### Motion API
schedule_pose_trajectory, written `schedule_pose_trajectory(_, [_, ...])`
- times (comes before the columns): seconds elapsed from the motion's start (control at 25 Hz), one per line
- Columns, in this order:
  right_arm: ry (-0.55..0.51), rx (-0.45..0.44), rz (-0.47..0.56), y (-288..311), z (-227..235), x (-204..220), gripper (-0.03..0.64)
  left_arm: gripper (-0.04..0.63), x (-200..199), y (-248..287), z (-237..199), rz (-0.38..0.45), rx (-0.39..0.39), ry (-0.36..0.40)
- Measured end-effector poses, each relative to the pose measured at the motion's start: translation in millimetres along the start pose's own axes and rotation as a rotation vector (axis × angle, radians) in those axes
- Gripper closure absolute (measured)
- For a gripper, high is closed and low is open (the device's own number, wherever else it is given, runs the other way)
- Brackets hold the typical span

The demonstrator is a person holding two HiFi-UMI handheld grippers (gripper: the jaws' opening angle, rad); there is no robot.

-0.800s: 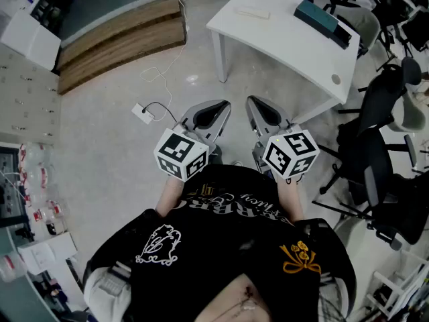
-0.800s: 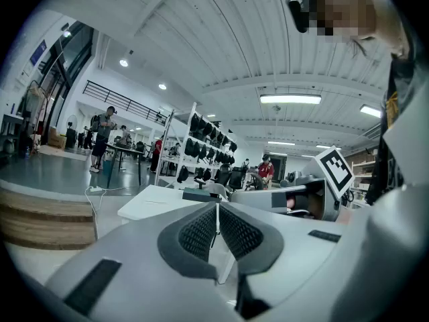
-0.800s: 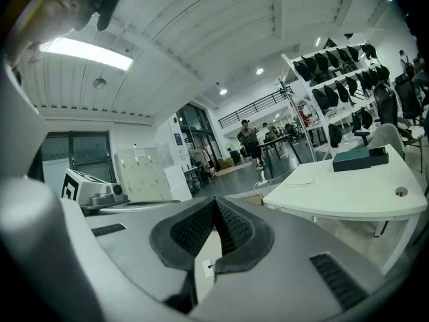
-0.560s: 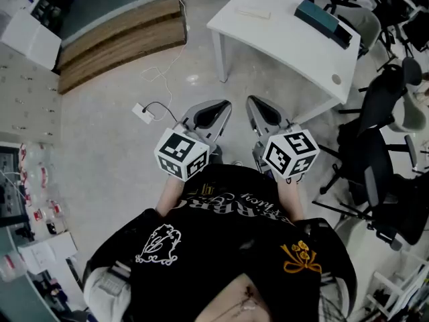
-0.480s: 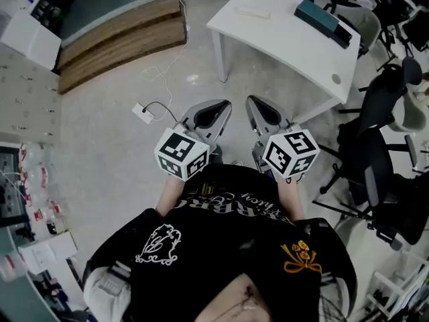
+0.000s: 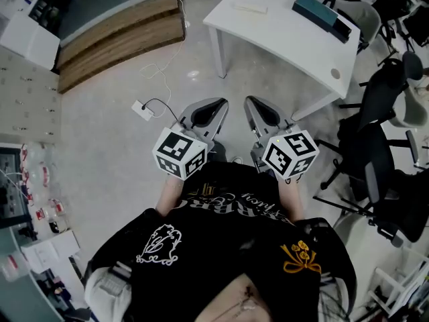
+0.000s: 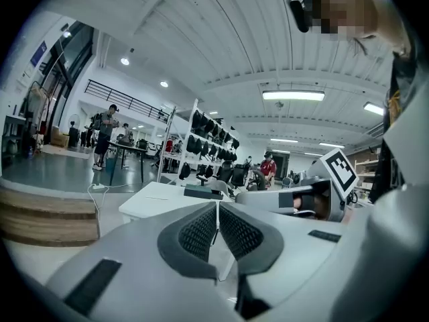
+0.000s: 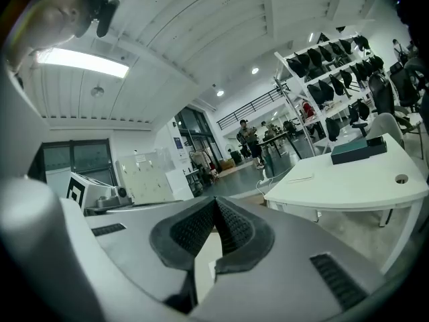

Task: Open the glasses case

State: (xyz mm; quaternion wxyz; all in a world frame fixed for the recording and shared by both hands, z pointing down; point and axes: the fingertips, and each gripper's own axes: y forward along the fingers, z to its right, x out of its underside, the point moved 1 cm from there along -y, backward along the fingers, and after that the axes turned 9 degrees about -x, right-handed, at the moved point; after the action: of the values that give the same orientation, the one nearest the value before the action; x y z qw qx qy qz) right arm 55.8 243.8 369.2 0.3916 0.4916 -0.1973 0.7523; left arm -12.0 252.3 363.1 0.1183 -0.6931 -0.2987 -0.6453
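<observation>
**Left tongs (image 6: 213,110) and right tongs (image 6: 260,113): closed, empty, well short of the desk (image 6: 288,42).**
Only our view has crept nearer; the glasses case, likely the teal box (image 6: 320,12) or pale strip (image 6: 249,7) on the desk, lies unreached.

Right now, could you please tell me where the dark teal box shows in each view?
Head view: dark teal box at the top right, on the white table.
Left gripper view: box small, near the centre.
Right gripper view: box at the right edge, mid-height.
Shared landmark: the white table under the box in all three.
</observation>
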Motion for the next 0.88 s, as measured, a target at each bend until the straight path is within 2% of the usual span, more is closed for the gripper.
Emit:
schedule_pose_trajectory(0.44, [0.060,-0.027,0.011,-4.7,16.6,-0.1,0.604,0.568,-1.2,8.5,-1.4,-0.023,-0.035,0.008])
schedule_pose_trajectory(0.88, [0.092,-0.026,0.017,11.3,50.7,-10.4,0.604,0.568,-6.2,47.8,-15.8,-0.060,-0.017,0.024])
